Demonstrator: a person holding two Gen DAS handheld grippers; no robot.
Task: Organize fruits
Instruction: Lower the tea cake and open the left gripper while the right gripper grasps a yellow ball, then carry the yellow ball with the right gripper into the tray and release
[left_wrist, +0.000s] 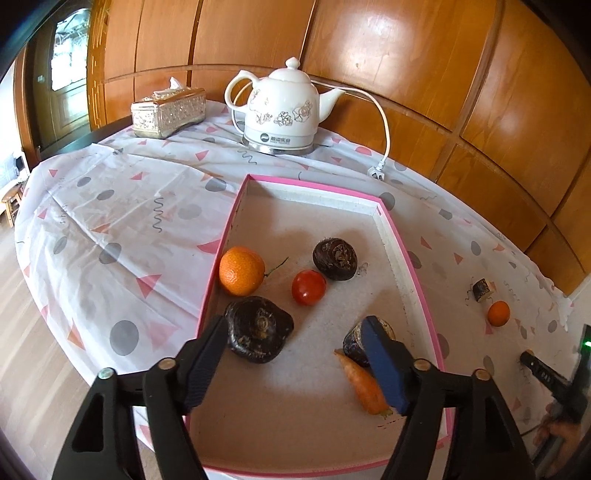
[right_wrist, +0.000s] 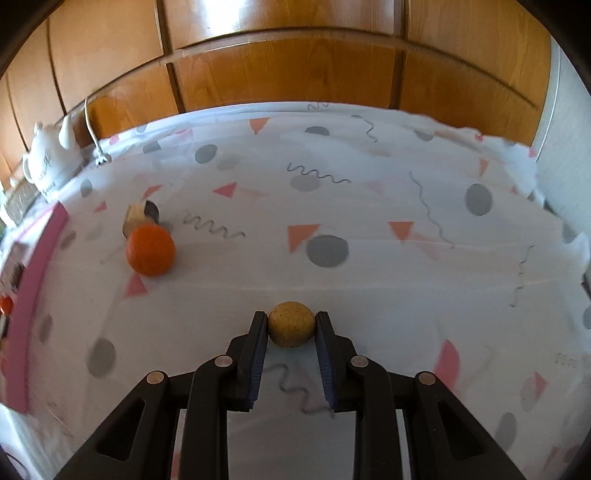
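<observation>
The little tan speckled fruit (right_wrist: 291, 329) looks light, firm and prone to rolling, so pinching it across its middle seems right; the right gripper (right_wrist: 291, 325) is nearly closed on it, pads on both sides, over the cloth well right of the pink tray (right_wrist: 40, 280). The left gripper (left_wrist: 295, 354) hangs open and empty over that tray; the carrot (left_wrist: 364, 384) lies by its right finger.

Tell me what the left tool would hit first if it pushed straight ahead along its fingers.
Probably the tray floor: the left tool, open and empty, points down into the tray between a dark water chestnut and the carrot. Depth is unclear.
</observation>
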